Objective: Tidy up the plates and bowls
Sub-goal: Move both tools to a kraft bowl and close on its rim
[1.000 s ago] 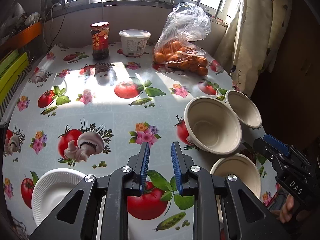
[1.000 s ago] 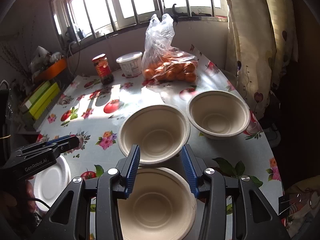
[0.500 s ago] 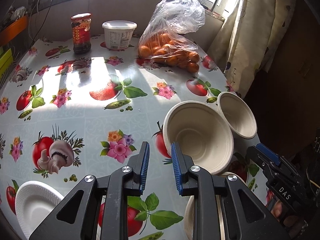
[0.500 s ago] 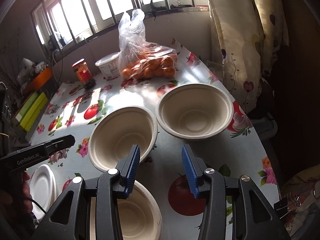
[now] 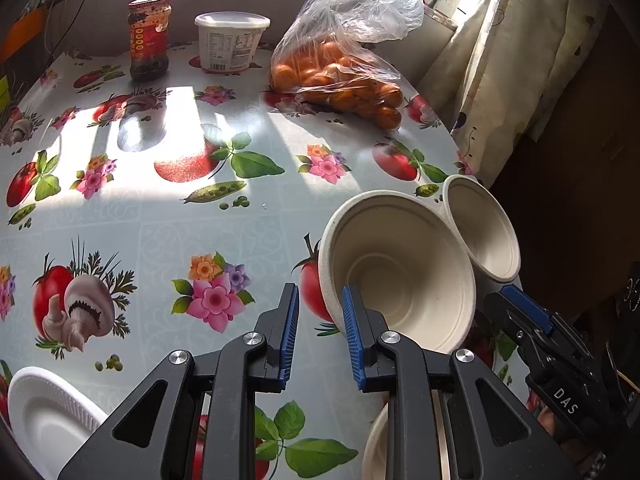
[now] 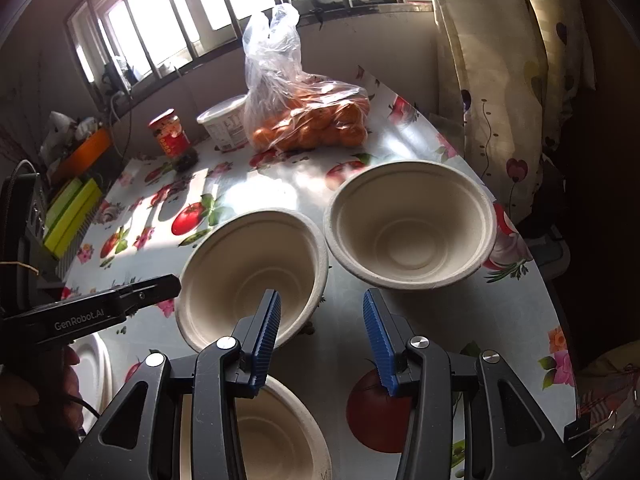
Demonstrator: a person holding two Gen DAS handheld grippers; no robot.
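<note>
At far left on the worktop (image 5: 168, 216) lies a white plate (image 5: 44, 412). Our left gripper (image 5: 320, 336), jaws slightly parted and empty, nears the middle bowl (image 5: 396, 268); our right gripper (image 6: 320, 332), jaws wide and empty, hovers between it and the far bowl (image 6: 412, 228), the near bowl (image 6: 276, 432) beneath. We judge nesting has yet to begin; next, a jaw must straddle one rim.

Both wrist views look down close over the table (image 5: 248, 216), sharing the middle bowl (image 5: 400, 268) (image 6: 252, 276).
</note>
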